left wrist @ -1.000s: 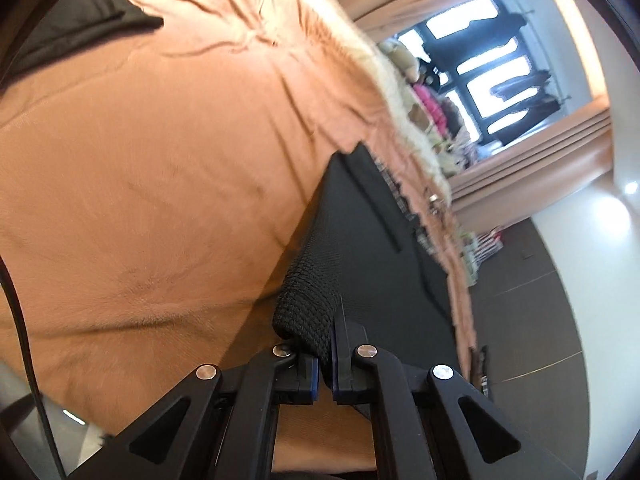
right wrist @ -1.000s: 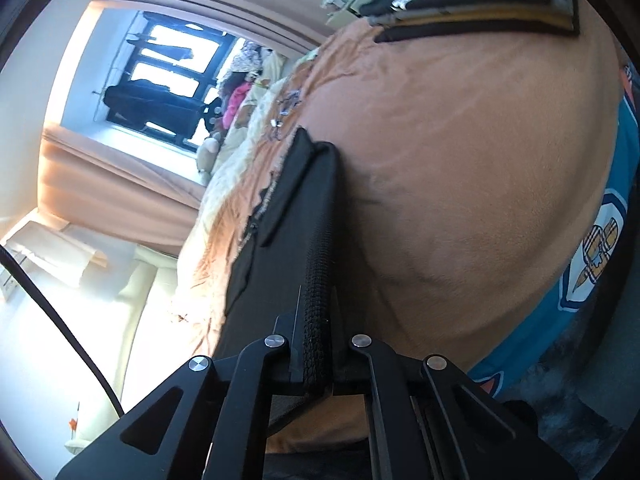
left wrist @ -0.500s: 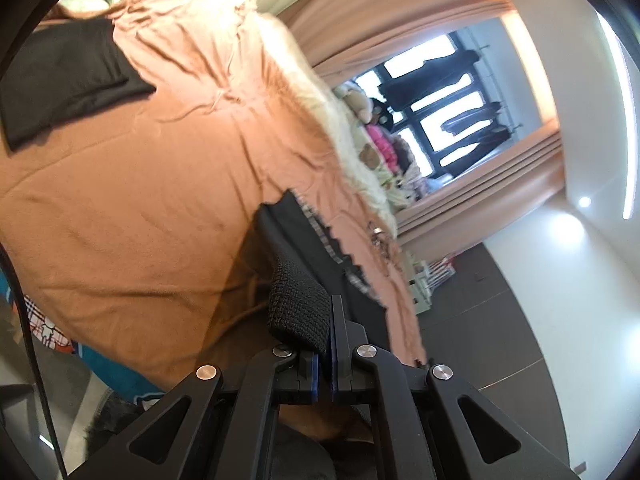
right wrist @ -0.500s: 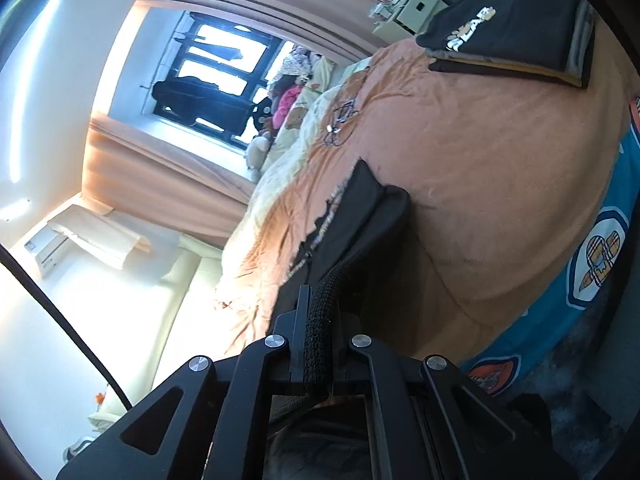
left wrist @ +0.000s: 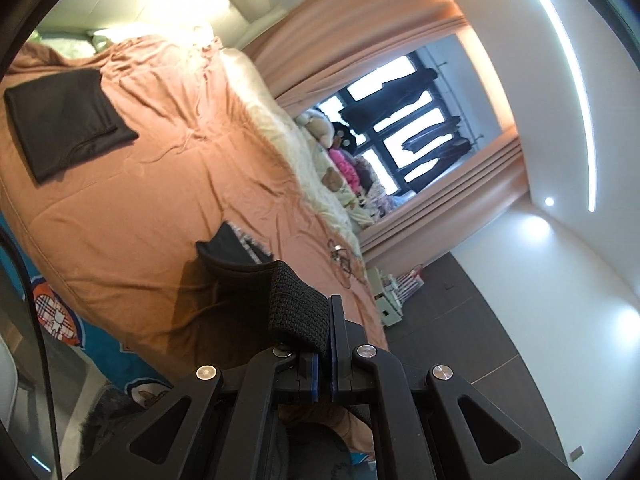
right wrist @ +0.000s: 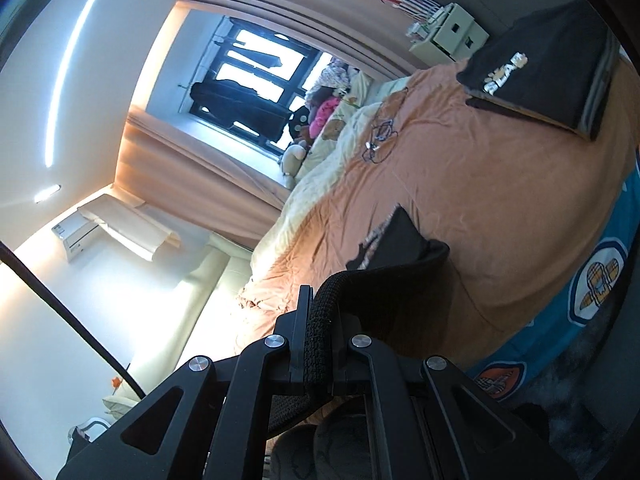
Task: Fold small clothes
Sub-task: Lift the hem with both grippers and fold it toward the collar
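Note:
A small black garment (left wrist: 236,254) with a ribbed knit waistband hangs between both grippers, lifted above the orange bedspread (left wrist: 132,208). My left gripper (left wrist: 325,320) is shut on one end of the waistband (left wrist: 298,308). My right gripper (right wrist: 320,316) is shut on the other end of the waistband (right wrist: 320,320). The garment's body (right wrist: 394,242) trails away toward the bed, its far end low over the bedspread (right wrist: 480,184). Whether that end touches the cover I cannot tell.
A folded black garment (left wrist: 64,116) lies on the bed at the far left. A stack of folded dark clothes with a printed logo (right wrist: 540,68) lies at the bed's far right. Soft toys (left wrist: 332,152) line the window side. A small cabinet (right wrist: 448,32) stands beyond the bed.
Both grippers have risen and drawn back from the bed with the garment. The garment, stretched flat over the cover a second ago, now hangs lifted with only its far end low.

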Demonstrator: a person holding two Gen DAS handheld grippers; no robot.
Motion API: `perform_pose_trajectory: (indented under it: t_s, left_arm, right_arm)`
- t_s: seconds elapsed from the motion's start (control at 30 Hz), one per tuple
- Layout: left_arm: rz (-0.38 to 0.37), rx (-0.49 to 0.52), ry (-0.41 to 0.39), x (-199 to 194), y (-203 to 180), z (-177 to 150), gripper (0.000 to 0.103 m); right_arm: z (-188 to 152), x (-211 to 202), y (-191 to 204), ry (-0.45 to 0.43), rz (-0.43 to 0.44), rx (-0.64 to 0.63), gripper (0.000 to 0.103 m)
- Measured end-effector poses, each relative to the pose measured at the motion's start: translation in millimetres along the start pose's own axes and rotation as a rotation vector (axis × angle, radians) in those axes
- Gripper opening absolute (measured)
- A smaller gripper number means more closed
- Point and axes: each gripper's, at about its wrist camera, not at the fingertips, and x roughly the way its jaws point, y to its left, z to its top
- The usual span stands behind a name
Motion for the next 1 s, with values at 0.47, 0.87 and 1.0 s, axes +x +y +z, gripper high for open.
perform_pose_trajectory:
  t_s: [0.47, 0.87, 1.0]
  left_arm:
    - [-0.032, 0.031, -0.014, 32.0, -19.4, 38.3, 0.003]
    - [0.045, 0.052, 0.074, 135.5, 5.4, 80.5, 0.003]
    - [0.078, 0.044, 0.107, 166.9, 23.8, 89.6, 0.003]
  right_arm:
    - [36.9, 69.1, -2.5, -0.013, 0.057, -0.071, 0.001]
    - [83.0, 169.4, -10.0, 0.029, -0.039, -0.121, 0.002]
    - [92.1, 206.9, -4.7, 0.048, -0.063, -0.142, 0.002]
